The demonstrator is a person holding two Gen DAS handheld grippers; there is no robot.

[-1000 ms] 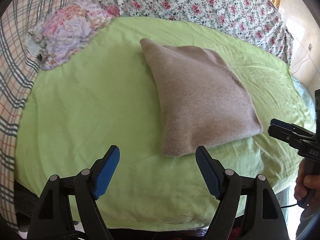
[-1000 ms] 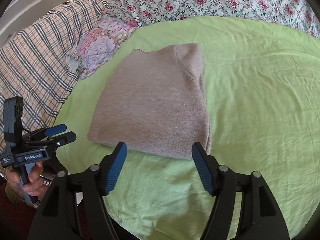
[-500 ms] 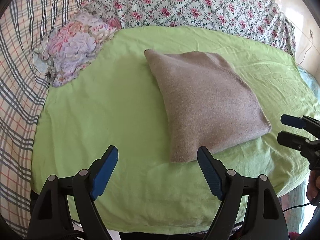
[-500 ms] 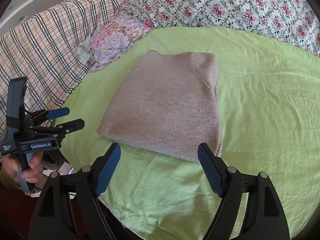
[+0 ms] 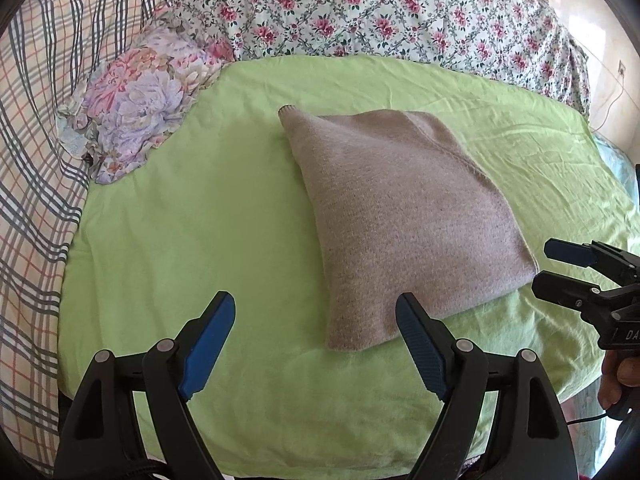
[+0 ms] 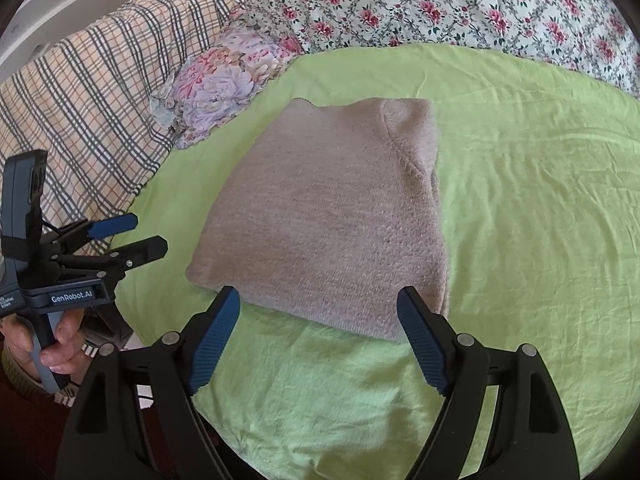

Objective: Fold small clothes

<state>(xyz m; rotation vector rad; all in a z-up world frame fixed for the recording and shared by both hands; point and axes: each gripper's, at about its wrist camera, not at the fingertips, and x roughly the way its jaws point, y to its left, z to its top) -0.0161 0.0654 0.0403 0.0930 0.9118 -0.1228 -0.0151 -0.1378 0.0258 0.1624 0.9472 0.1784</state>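
The right gripper (image 5: 560,266) is cut off at the left-wrist frame's edge.

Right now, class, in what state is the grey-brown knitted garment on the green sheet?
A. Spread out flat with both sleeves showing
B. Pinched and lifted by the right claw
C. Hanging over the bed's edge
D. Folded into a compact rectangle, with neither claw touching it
D: the knitted garment lies folded on the green sheet, while the left claw and right claw hover open short of it.

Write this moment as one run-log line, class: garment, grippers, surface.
garment: sweater folded flat | left gripper: open, clear of it | right gripper: open, at near edge | surface: green sheet
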